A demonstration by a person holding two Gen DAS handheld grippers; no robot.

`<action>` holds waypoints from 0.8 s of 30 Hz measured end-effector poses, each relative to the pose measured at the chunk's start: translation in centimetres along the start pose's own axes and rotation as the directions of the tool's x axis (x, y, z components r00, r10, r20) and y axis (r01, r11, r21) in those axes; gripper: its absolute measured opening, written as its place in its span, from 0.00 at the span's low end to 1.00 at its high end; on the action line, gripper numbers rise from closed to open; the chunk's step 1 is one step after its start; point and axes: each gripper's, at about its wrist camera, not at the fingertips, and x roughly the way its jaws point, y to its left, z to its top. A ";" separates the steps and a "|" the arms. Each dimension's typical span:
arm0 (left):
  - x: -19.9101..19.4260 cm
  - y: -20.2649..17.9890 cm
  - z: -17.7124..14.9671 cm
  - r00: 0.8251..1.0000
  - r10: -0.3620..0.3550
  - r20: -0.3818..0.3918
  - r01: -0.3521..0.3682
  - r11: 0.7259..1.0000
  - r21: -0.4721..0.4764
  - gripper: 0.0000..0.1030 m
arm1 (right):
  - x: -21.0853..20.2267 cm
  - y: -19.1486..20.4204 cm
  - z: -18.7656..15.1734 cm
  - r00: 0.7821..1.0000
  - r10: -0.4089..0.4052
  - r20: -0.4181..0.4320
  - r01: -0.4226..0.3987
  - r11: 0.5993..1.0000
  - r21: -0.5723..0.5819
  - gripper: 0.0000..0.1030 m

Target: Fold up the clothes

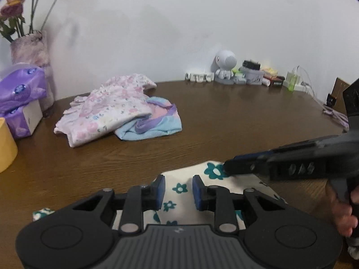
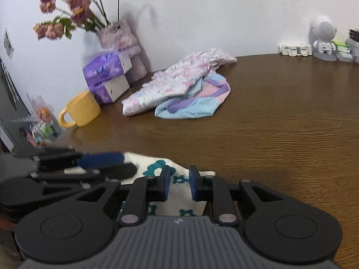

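A white cloth with teal flowers lies at the near edge of the brown table. My left gripper is shut on a raised fold of it. The right gripper comes in from the right, clamped on the cloth's far corner. In the right wrist view the same cloth rises between the pads of the right gripper, and the left gripper pinches its edge at the left. Farther back lie a pink floral garment and a blue and purple one, crumpled together.
Purple tissue packs, a yellow mug and a vase of flowers stand at the back left. A white figurine and small clutter line the wall at the back right. A hand holds the right gripper's handle.
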 end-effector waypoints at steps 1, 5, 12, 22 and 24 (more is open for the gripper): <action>-0.8 0.0 -0.1 1.000 -0.006 0.023 0.006 1.000 0.002 0.26 | -0.7 -0.1 0.1 1.000 0.007 0.016 -0.007 1.000 0.010 0.18; -3.1 -1.4 -1.2 0.998 -0.046 0.047 0.043 0.997 0.059 0.30 | -3.6 -0.5 -0.2 0.998 0.030 0.057 -0.032 0.999 0.034 0.20; -3.1 -3.1 -2.9 0.999 -0.015 0.044 0.010 0.993 0.119 0.30 | -3.7 -1.2 -2.6 0.999 0.053 0.000 -0.053 0.994 0.098 0.21; -5.4 -4.2 -4.5 0.997 -0.003 0.078 -0.010 0.988 0.156 0.35 | -6.3 -4.3 -5.3 0.991 0.133 0.034 -0.137 0.936 0.326 0.39; -5.3 -4.2 -4.9 0.997 0.013 0.072 -0.024 0.988 0.150 0.36 | -6.0 -4.7 -5.9 0.987 0.159 0.035 -0.161 0.917 0.364 0.44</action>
